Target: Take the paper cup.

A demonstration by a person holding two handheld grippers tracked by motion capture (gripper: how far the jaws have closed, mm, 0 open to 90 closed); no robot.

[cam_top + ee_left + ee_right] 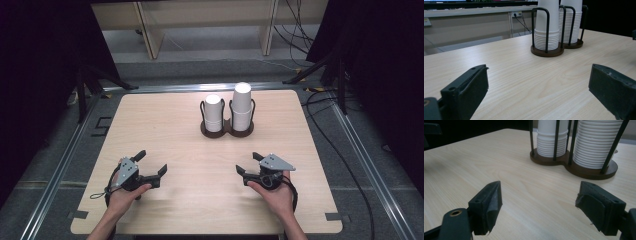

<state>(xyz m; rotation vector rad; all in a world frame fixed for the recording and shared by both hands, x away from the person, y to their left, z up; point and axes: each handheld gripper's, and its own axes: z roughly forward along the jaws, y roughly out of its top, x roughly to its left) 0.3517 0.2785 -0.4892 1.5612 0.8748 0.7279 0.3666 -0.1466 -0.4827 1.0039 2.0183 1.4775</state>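
Two stacks of white paper cups stand upside down in a dark two-ring cup holder (227, 131) at the back middle of the table; the left stack (213, 113) is shorter than the right stack (241, 106). My left gripper (151, 162) rests near the front left, open, with bare wood between its jaws. At the front right my right gripper (249, 163) is open too, nothing in it. The left gripper view has the holder (549, 52) far ahead; the right gripper view has the holder (576, 168) closer, ahead and to the right. Both grippers are well short of the cups.
The light wooden table (165, 135) has rounded corners and sits on a grey floor with metal rails. Cables (320, 115) run along the floor at the right. A wooden bench frame (200, 20) stands behind the table, with dark curtains on both sides.
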